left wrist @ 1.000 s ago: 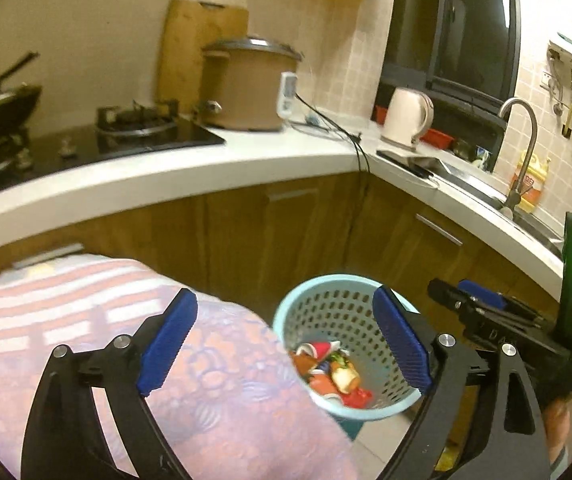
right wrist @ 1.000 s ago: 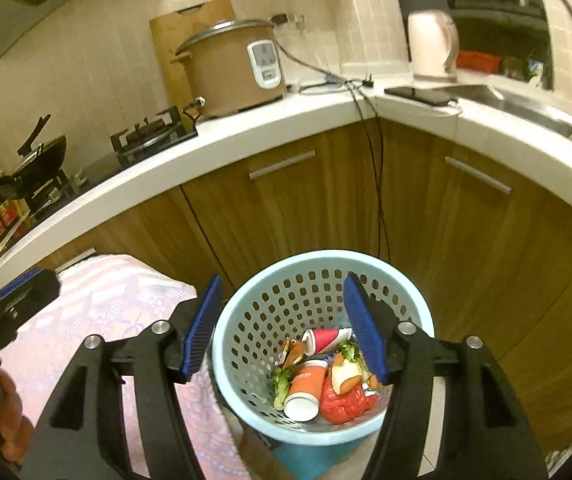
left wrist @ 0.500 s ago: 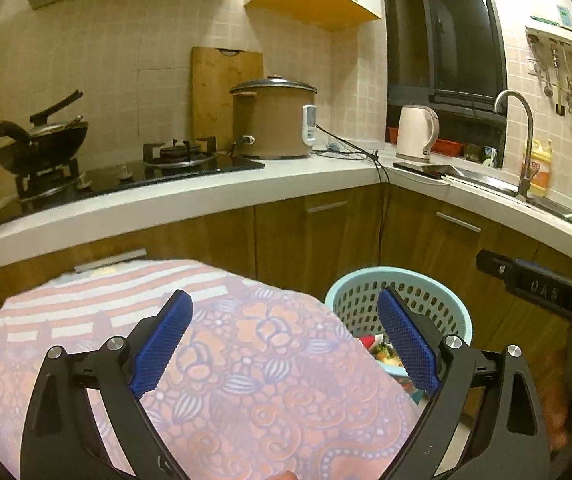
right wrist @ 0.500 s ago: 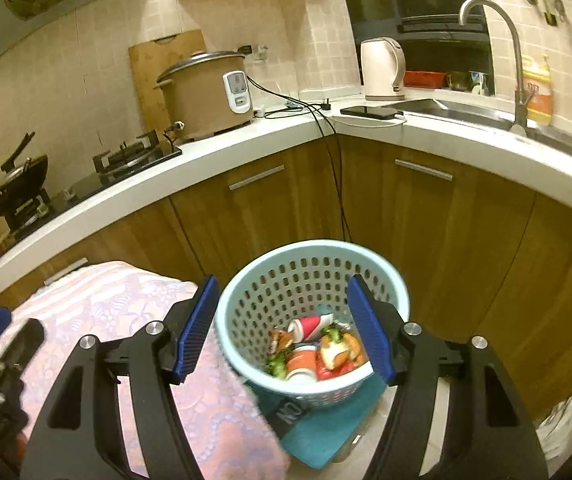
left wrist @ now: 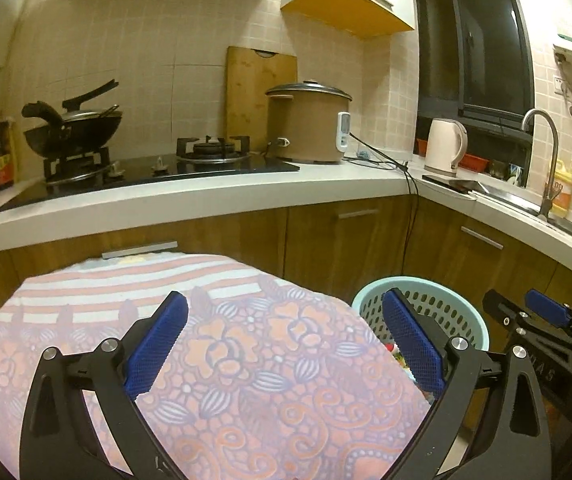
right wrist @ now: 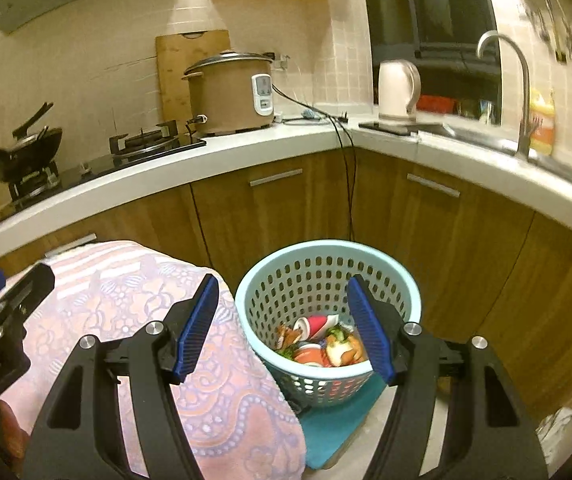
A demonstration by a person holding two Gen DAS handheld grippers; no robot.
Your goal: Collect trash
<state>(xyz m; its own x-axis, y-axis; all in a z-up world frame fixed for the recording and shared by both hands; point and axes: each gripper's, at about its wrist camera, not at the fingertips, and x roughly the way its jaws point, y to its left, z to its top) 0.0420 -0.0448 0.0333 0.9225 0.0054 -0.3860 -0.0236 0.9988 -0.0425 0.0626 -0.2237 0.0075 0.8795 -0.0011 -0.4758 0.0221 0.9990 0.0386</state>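
Right wrist view: both claws, right claw (right wrist: 281,324) and left claw (left wrist: 286,344), released and empty; lowering carelessly could tip the trash-filled basket (right wrist: 410,300).

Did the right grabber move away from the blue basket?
Yes. The right gripper has pulled up and back: in its view the blue basket now sits smaller and lower, and more of the counter shows above it.

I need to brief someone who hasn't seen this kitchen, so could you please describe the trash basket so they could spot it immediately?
Start at the corner of the white countertop by the brown rice cooker. On the floor below stands the trash basket, beside the floral cloth. It is round, pale blue, perforated, and holds cups and food scraps.
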